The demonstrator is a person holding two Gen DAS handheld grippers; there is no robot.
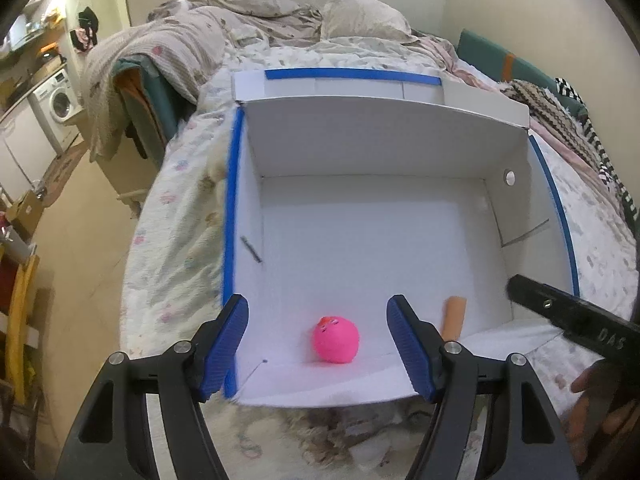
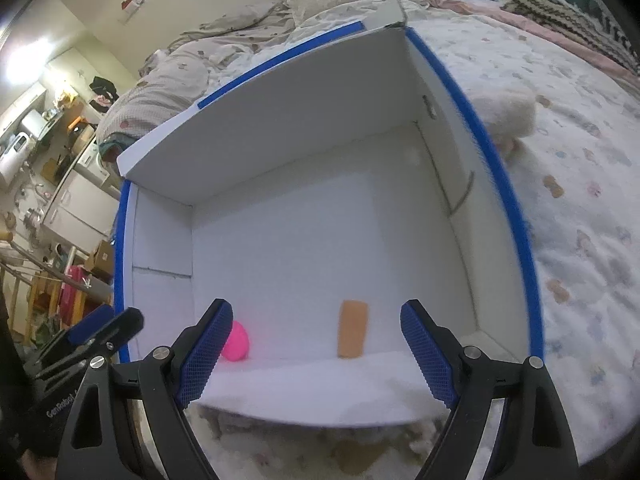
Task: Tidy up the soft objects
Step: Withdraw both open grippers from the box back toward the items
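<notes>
We look down along both grippers into an open white cardboard box (image 1: 372, 144) with blue-taped rims, which lies on a bed (image 1: 180, 216) covered by a pale patterned quilt.

Left gripper (image 1: 318, 350): its jaws stand moderately apart with nothing between the blue pads; we see them over the near edge of the box. Directly beyond the gap, on the box floor close to the near wall, lies a pink ball toy (image 1: 335, 339) with a small orange mark on top. The pads do not touch it.

Right gripper (image 2: 316, 354): its jaws are spread wide and are empty. Beyond them, on the box floor against the near wall, lies an orange-tan rectangular block (image 2: 353, 334), upright in the picture and untouched by either pad. In this view the pink ball toy (image 2: 237, 346) is partly hidden behind the left pad of this gripper, and sits well apart from the block.

In the left wrist view the same block (image 1: 454, 316) shows just right of the left gripper's right pad, and the black body of the right gripper (image 1: 572, 312) enters from the right edge with part of a hand (image 1: 596, 408) below it.

A pillow (image 1: 360, 20) and rumpled bedding lie at the head of the bed; a washing machine (image 1: 58, 98) stands in the far left background.
</notes>
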